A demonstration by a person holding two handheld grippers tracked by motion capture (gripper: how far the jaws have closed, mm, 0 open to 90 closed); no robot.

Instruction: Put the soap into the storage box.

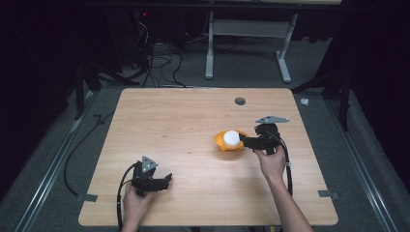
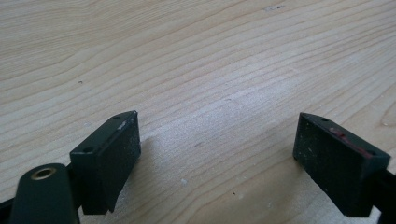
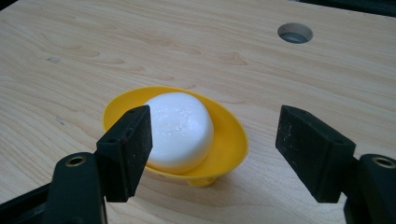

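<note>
— What are you working with?

— My left gripper (image 1: 168,180) and right gripper (image 1: 241,141): both black, each with two blocky flat-faced jaws, brass-ringed holes at the knuckles and a grey three-cornered plate on top.

— Cables?

— A black one trails from each. My forearms are bare.

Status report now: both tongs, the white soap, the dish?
Left tongs open, over bare table. Right tongs open at yellow dish. White soap inside. Nothing blocking.

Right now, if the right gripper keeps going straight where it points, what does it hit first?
Most likely the yellow dish holding the white round piece. The right gripper is open and aimed at them; the dish's near rim sits between the jaws. Exact depth is unclear.
</note>
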